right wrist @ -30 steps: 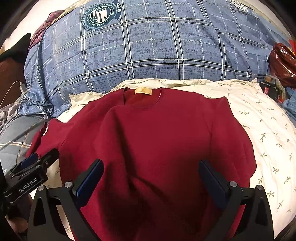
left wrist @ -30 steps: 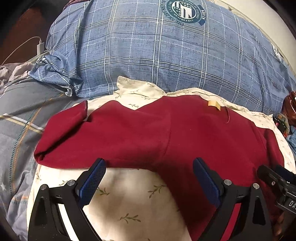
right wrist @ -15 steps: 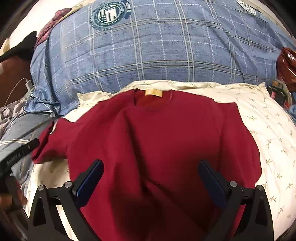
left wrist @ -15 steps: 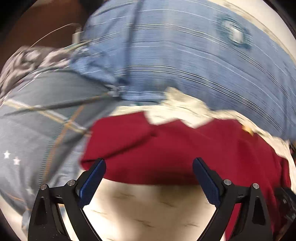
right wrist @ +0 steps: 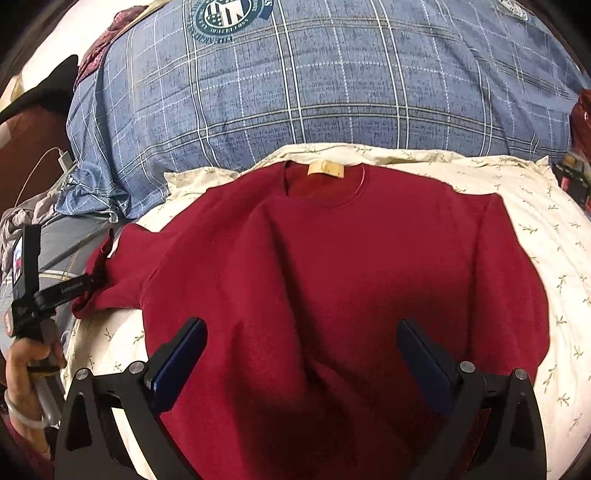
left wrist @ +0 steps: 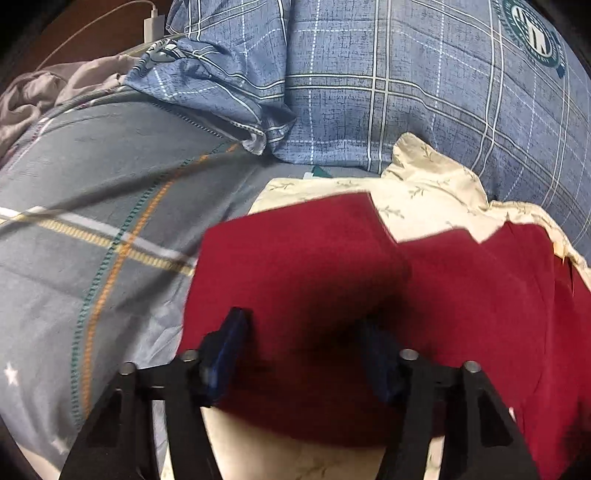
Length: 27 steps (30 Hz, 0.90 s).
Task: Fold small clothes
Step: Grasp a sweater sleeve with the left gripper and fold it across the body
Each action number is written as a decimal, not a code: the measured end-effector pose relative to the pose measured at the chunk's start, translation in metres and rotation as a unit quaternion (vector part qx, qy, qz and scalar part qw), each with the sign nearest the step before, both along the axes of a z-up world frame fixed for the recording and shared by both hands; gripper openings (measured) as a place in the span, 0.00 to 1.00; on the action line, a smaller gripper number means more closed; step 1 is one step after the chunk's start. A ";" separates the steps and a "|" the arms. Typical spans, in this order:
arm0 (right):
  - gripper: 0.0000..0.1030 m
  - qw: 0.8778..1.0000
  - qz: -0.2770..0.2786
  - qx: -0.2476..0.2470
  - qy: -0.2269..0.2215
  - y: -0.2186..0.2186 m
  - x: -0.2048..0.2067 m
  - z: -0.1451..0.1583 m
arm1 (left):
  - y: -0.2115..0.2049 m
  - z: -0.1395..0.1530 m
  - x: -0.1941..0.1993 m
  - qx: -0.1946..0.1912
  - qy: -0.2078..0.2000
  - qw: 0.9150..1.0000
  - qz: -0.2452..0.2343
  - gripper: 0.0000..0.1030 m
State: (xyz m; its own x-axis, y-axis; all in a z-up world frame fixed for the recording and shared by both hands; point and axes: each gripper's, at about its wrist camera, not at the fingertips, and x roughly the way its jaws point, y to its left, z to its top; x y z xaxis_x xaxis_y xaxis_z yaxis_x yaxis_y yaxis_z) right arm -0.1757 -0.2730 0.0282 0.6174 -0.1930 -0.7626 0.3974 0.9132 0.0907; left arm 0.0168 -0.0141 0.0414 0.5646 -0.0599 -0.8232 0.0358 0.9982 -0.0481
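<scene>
A dark red sweater (right wrist: 332,273) lies flat on a cream leaf-print cloth (right wrist: 535,236), neck with tan label (right wrist: 325,169) at the far side. Its left sleeve (left wrist: 295,266) stretches out to the left. My left gripper (left wrist: 306,354) has its jaws around the sleeve end, partly closed, with the fabric between the blue pads (left wrist: 225,350). From the right wrist view the left gripper (right wrist: 85,284) shows at the sleeve's cuff. My right gripper (right wrist: 301,365) is open and empty, hovering over the sweater's lower body.
A blue plaid duvet (right wrist: 314,85) is piled behind the sweater. A grey striped blanket (left wrist: 92,221) lies to the left. A white charger and cable (left wrist: 151,27) sit at the far left. A red bag (right wrist: 583,118) and small items are at the right edge.
My left gripper swung left to the sleeve end, moved down onto it and its jaws narrowed around the fabric. My right gripper stayed open over the body, drifting slightly.
</scene>
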 end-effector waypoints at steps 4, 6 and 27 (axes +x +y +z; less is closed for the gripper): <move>0.99 1.000 0.003 0.001 0.000 0.000 0.001 0.000 | 0.006 0.000 0.007 -0.026 -0.006 1.000 0.000 0.16; 0.99 1.000 0.002 0.007 -0.005 -0.002 0.000 0.003 | 0.007 0.010 -0.001 -0.029 -0.019 0.999 -0.003 0.09; 1.00 0.995 -0.085 -0.008 -0.059 -0.097 -0.060 0.072 | -0.207 0.116 -0.081 -0.165 -0.074 0.944 -0.275 0.07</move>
State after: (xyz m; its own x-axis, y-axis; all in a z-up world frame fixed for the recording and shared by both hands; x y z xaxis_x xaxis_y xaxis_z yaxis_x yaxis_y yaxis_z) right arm -0.2354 -0.3704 0.0998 0.6602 -0.3135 -0.6825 0.5336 0.8353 0.1326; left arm -0.0639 -0.2216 0.1569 0.4799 -0.6169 -0.6238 0.5757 0.7580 -0.3068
